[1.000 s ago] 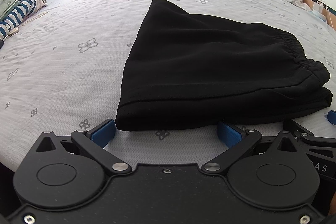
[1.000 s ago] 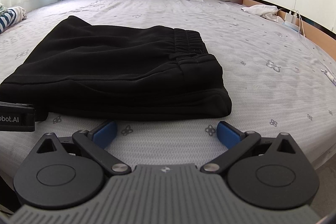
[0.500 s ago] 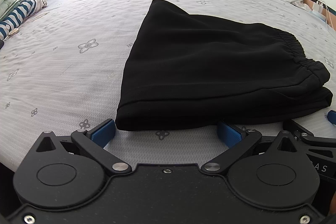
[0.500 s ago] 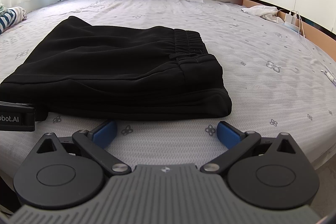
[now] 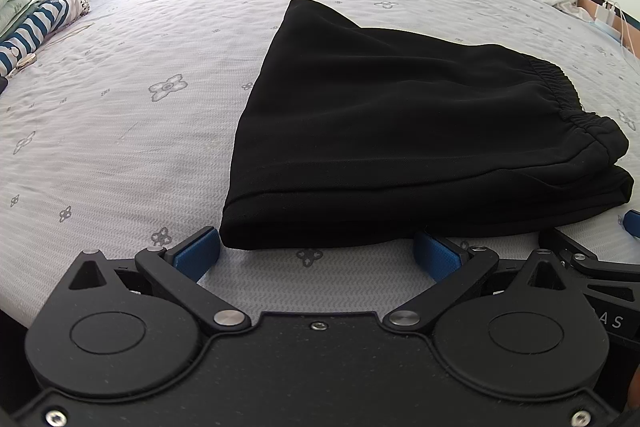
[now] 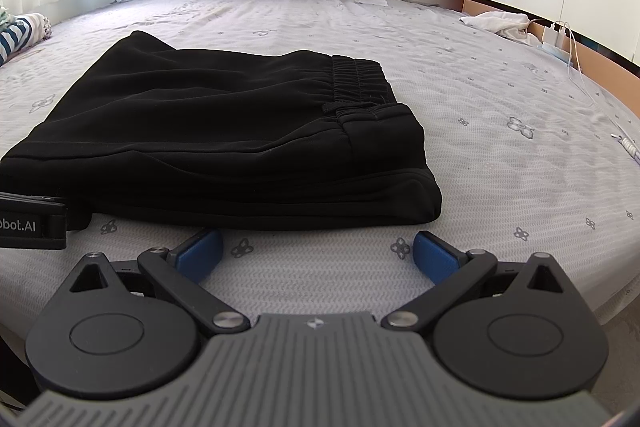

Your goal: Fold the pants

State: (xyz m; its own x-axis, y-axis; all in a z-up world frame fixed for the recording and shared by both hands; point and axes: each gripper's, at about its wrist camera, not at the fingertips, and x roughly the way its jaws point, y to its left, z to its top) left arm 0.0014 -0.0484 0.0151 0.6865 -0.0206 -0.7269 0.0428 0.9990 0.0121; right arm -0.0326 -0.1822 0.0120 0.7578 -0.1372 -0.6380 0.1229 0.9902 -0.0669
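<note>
The black pants (image 5: 400, 147) lie folded near the bed's (image 5: 120, 127) front edge, both grippers (image 5: 316, 251) (image 6: 316, 253) wide apart and empty, likely done.

Two handheld grippers are showing, each seen from its own camera. The left gripper (image 5: 316, 249) is wearing a matte black speckled body with two round hubs, silver pivot pins, small screws at the corners and blue finger pads (image 5: 198, 251). The right gripper (image 6: 316, 251) is showing a grey ribbed housing, black hubs with triangular cutouts, silver pins and blue pads (image 6: 434, 255). White lettering, possibly ending "bot.AI", is appearing on a black side piece.
</note>
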